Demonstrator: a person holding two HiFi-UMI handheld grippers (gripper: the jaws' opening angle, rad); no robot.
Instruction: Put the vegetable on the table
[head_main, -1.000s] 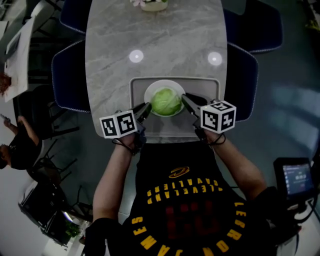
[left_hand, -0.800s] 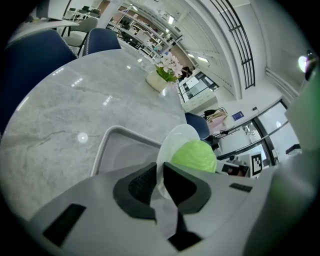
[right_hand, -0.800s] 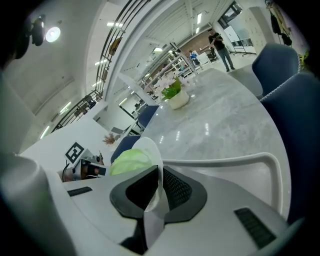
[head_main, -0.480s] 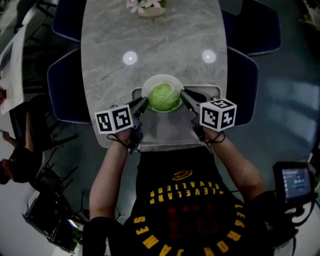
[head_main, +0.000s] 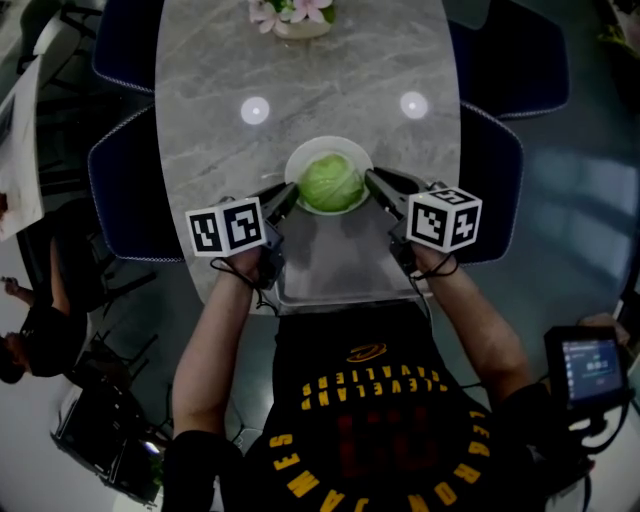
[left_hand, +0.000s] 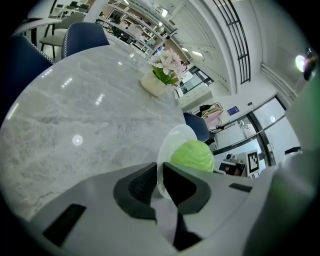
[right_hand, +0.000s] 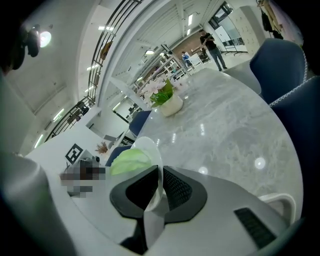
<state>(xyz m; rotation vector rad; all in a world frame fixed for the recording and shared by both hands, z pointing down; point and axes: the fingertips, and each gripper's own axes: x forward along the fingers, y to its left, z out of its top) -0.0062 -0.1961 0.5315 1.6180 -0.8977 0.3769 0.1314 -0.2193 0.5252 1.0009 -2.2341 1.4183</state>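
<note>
Head view: a white bowl (head_main: 298, 160) holds one pale green cabbage (head_main: 330, 182), a round head that fills most of the bowl and rises above its rim. The bowl sits between the two tongs, at the far edge of a grey tray (head_main: 340, 262), and mostly over the bare marble bench (head_main: 300, 70). I cannot tell whether it rests on the bench or is held clear of it.

The left tongs (head_main: 290, 192) reach in from the left and the right tongs (head_main: 372, 180) from the right, one on each side of the bowl.

In the left gripper view, the left tongs (left_hand: 160, 182) are clamped on the bowl (left_hand: 172, 140), with the thin white rim between the dark pads and the cabbage (left_hand: 192, 156) just behind. In the right gripper view, the right tongs (right_hand: 161, 187) pinch the opposite rim of the bowl (right_hand: 147, 145) the same way, with the cabbage (right_hand: 127, 161) beside them.

A flower pot (head_main: 290, 18) with pink blooms stands at the far end of the bench, well apart from the bowl. Dark blue chairs (head_main: 125, 190) flank the bench.
</note>
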